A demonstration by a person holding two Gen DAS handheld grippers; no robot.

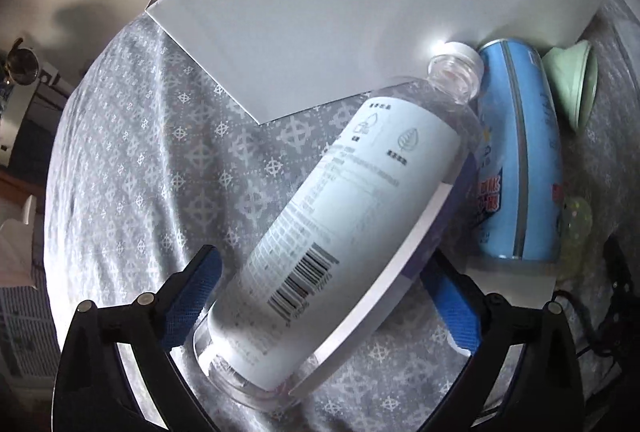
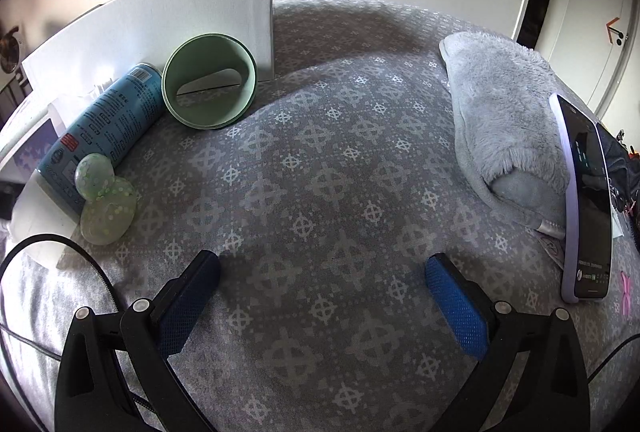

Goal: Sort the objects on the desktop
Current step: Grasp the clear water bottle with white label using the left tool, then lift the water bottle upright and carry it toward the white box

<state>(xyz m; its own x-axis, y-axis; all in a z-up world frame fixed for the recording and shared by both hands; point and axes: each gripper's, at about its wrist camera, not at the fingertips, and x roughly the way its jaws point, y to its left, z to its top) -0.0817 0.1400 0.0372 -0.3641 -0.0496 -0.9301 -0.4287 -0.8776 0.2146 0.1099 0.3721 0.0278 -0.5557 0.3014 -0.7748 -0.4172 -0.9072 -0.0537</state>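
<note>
While my left gripper [image 1: 320, 296] stands open around the clear bottle [image 1: 340, 216] lying on the patterned cloth [image 1: 160, 151] beside the blue can [image 1: 520, 159], my right gripper [image 2: 322, 298] hangs open, empty.

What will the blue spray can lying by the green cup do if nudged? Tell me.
The blue spray can lies on its side, so it would probably roll across its length. The soft patterned cloth may slow it. The green cup and the speckled green toy sit close against it, likely blocking some directions.
</note>
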